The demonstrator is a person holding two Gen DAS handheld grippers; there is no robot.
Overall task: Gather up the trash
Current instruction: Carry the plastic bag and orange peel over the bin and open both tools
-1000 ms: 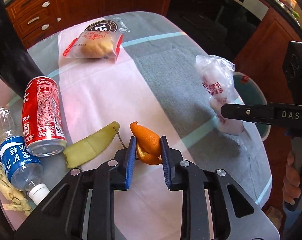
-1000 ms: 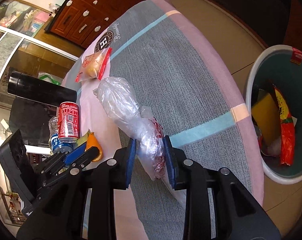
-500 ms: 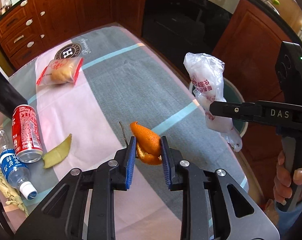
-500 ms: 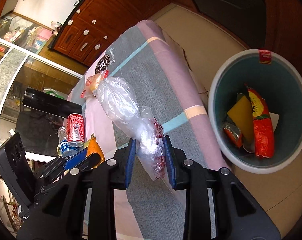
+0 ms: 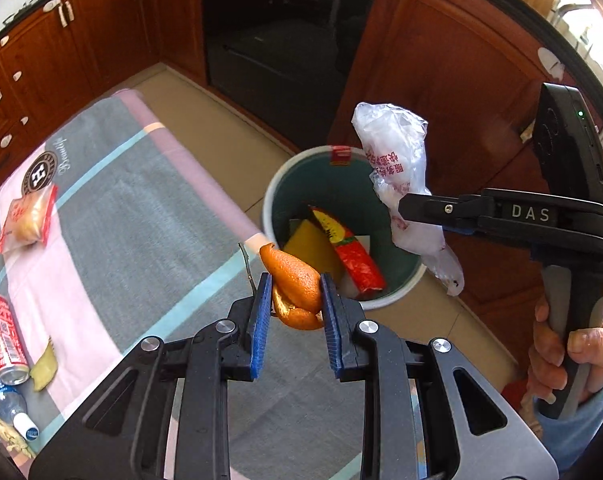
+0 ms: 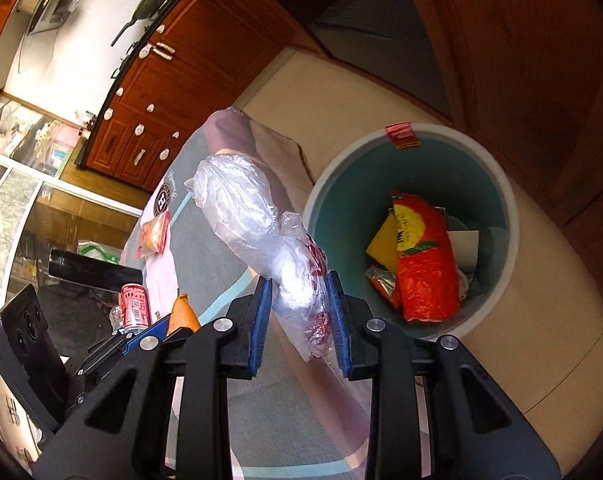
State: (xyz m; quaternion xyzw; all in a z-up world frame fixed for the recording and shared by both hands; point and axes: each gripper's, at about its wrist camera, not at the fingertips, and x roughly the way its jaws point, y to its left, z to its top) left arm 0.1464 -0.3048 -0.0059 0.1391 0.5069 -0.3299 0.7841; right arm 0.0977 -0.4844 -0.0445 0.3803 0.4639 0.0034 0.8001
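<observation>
My left gripper is shut on a curl of orange peel and hangs over the table's edge, just short of the round bin on the floor. My right gripper is shut on a crumpled clear plastic bag with red print, close to the bin. From the left wrist view the same bag hangs over the bin's far side in the right gripper. In the bin lie a red and yellow snack packet and other scraps.
On the striped tablecloth lie a wrapped bun, a red cola can, a water bottle and a green peel at the left. Wooden cabinets and a dark oven stand behind the bin. A hand grips the right handle.
Both grippers have travelled from over the table toward its end, each keeping its load. The bin has come fully into both views; the can, bottle and bun have fallen back to the left.
</observation>
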